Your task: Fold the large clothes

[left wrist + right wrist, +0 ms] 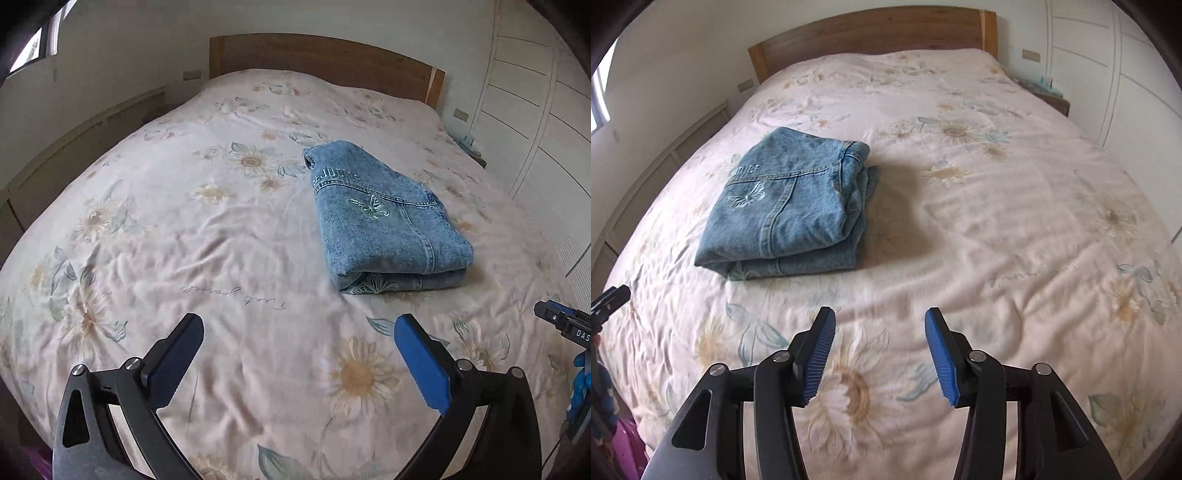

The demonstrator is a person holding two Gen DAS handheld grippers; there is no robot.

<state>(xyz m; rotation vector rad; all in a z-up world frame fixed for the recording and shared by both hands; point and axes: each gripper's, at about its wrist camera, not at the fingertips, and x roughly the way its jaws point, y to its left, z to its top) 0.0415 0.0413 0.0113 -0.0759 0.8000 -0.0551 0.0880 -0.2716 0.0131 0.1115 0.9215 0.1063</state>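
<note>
Folded jeans (388,221) reading "REJUDICE", with an embroidered butterfly (370,208), lie ahead of both released grippers, left gripper (299,332) and right gripper (880,323), over bare floral bedspread (997,221).

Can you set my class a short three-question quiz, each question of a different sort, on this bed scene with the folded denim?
1. True or false: the left tool grips the folded blue denim jeans.
2. Multiple choice: the jeans rest on A) a wooden floor, B) the cream floral bedspread, C) a chair.
3. Fill in: the pale embroidered shape on the denim's top face is a ____.

Key
1. False: both the left tool and the right tool are open, empty and short of the jeans.
2. B.
3. Butterfly.
</note>
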